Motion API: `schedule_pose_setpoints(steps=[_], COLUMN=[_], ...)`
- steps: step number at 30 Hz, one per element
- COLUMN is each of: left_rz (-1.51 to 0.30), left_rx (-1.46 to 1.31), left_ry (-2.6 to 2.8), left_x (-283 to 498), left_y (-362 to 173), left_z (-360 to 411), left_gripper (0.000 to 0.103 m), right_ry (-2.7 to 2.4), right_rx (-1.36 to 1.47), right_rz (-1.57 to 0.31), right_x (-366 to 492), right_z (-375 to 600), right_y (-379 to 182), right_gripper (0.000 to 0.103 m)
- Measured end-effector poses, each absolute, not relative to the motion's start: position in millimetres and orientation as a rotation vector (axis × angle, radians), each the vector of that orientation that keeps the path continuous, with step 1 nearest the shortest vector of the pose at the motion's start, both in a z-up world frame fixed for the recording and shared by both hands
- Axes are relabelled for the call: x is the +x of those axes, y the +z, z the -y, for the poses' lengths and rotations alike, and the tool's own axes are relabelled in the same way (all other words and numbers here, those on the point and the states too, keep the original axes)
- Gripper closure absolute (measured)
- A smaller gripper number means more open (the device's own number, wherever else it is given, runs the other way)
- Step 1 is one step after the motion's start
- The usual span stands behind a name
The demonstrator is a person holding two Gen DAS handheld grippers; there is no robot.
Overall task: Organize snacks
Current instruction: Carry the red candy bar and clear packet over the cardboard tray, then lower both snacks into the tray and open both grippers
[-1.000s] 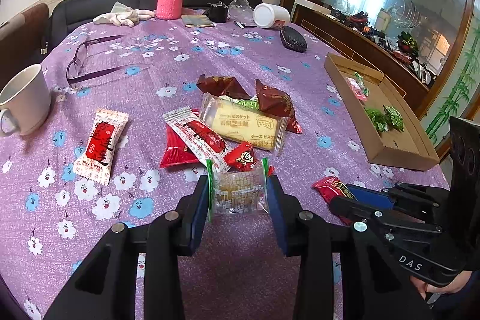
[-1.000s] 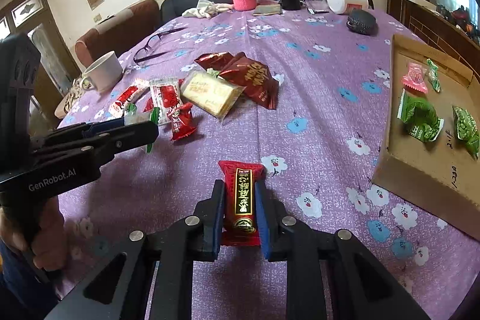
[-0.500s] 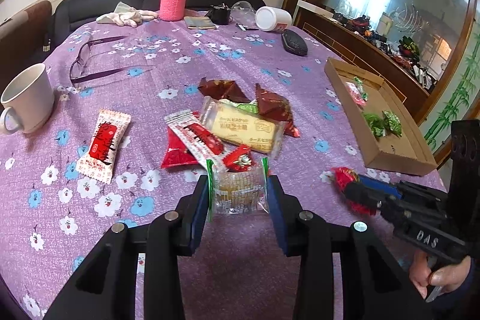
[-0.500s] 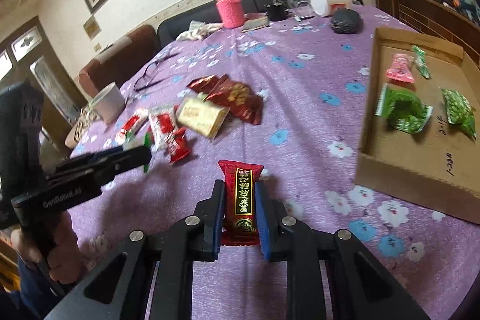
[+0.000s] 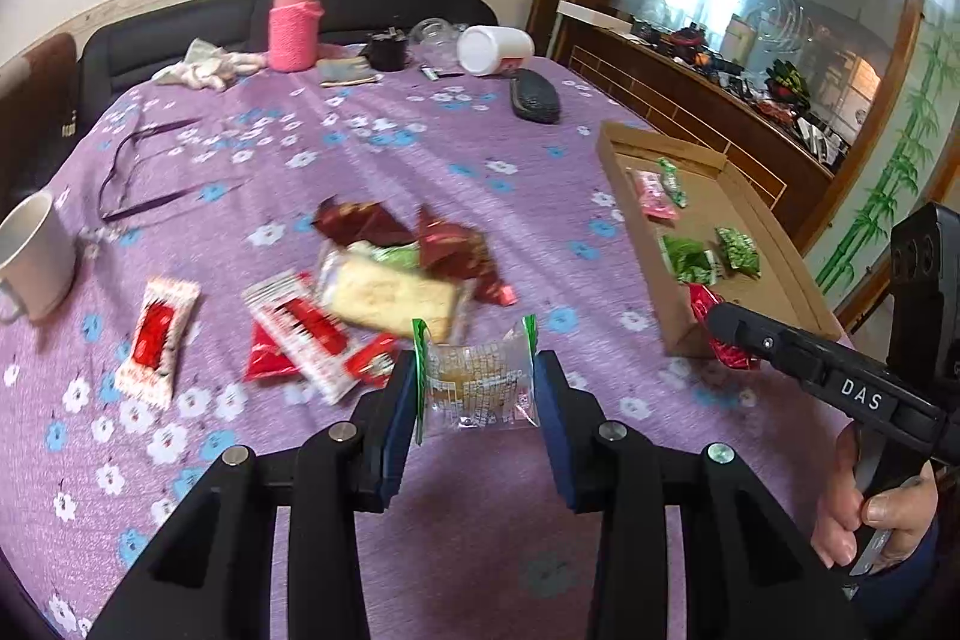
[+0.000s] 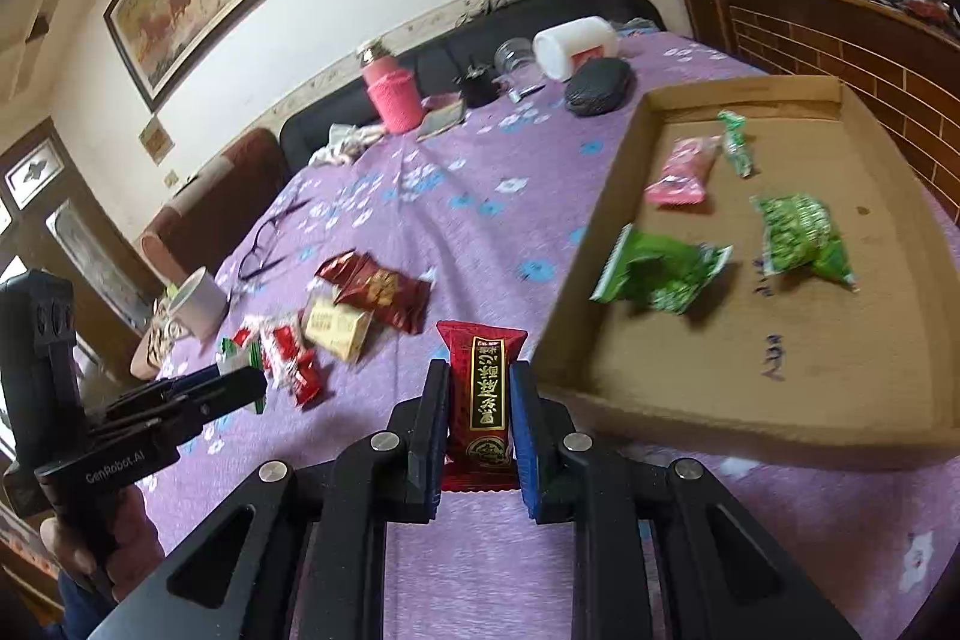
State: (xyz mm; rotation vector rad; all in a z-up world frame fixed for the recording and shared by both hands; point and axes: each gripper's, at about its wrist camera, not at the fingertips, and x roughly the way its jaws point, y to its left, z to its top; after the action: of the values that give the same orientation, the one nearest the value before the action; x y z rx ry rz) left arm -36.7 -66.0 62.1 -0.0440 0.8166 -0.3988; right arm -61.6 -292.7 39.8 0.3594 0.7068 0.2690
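The right gripper [image 6: 479, 394], clenched on an upright red packet [image 6: 482, 388], sits nearer the cardboard tray [image 6: 606, 244] at right than the left gripper [image 5: 476, 383], grasping a clear-wrapped snack [image 5: 477, 382]

Right gripper [image 6: 479, 400] nearer cardboard tray [image 6: 624, 388]

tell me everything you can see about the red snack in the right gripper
The red snack is a slim, glossy foil packet with a black and gold label running lengthwise and crimped ends. It stands upright, pinched at its sides between the right gripper's blue-padded fingers, clear of the tablecloth, just short of the cardboard tray's near wall.
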Motion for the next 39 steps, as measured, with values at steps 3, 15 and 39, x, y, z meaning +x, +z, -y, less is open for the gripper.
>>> schedule_pose_setpoints(steps=[3,15,39], left_rz=[-0.81,-0.806,-1.042], left_rx=[-0.026,0.049,0.081], left_ry=[-0.429,-0.573,-0.612], left_x=[-34.0,1.8,94.7], left_y=[69.6,96.9,37.6], left_z=[84.6,181.2,302.3], left_gripper=[0.066,0.065,0.065], right_ry=[0.249,0.13,-0.037], right_rx=[0.379,0.434,0.402], right_rz=[-0.689,-0.62,-0.923], right_x=[-60.4,-42.9,58.9], right_z=[306.3,372.6,448.3], right_y=[44.4,75.2,38.9], right_gripper=[0.083,0.083,0.083])
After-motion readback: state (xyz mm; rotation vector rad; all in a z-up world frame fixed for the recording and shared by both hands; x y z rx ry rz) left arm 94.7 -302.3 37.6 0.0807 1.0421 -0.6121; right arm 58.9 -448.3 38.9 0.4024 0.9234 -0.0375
